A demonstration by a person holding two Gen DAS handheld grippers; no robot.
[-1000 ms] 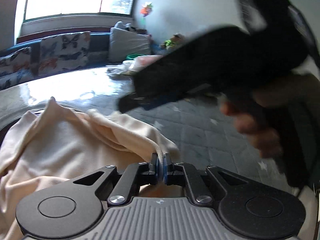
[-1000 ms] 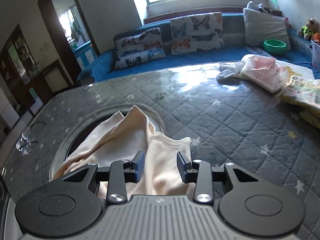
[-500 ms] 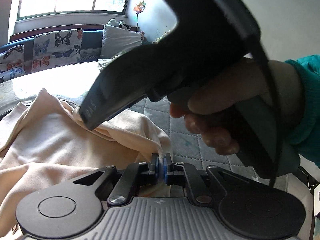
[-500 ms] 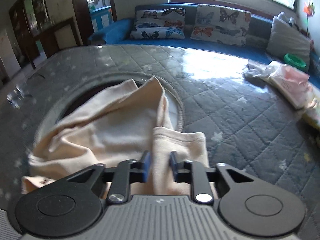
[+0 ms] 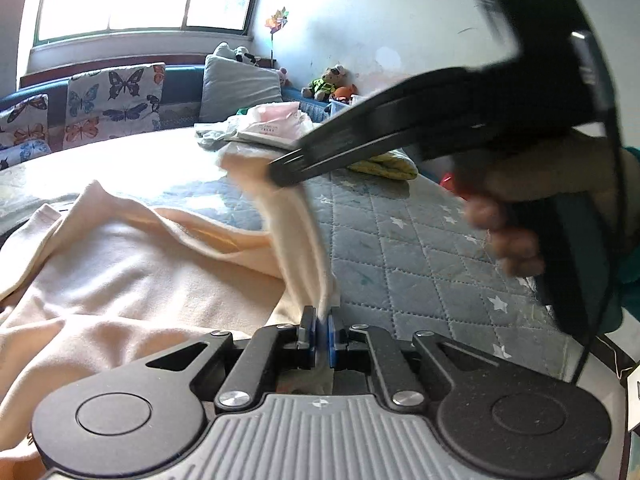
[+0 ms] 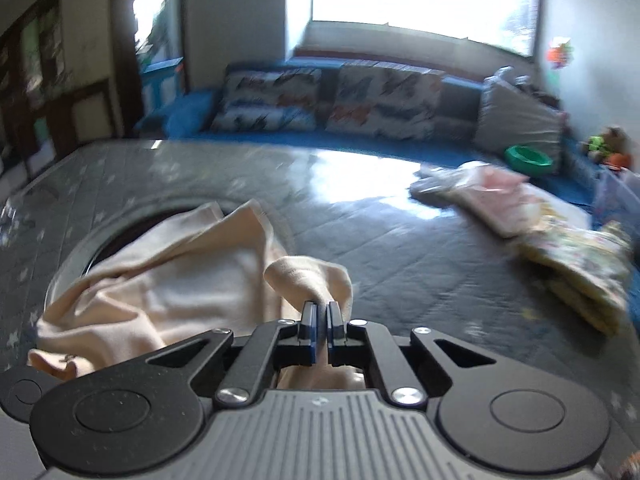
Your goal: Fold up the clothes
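Garment (image 5: 120, 264), cream, lies crumpled on the quilted bench (image 5: 420, 248), stretched taut from near to far along one edge. Left gripper (image 5: 323, 326) is clamped on its near corner; right gripper (image 6: 321, 316) pinches the far corner, raised above the bench.

left gripper (image 5: 323, 330): black, blue pads | silver screws | teal sleeve (image 5: 630, 216)

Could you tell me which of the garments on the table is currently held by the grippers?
The cream garment nearest the camera: both the left gripper and the right gripper are shut on it. The pink and yellow garments lie untouched on the far right.
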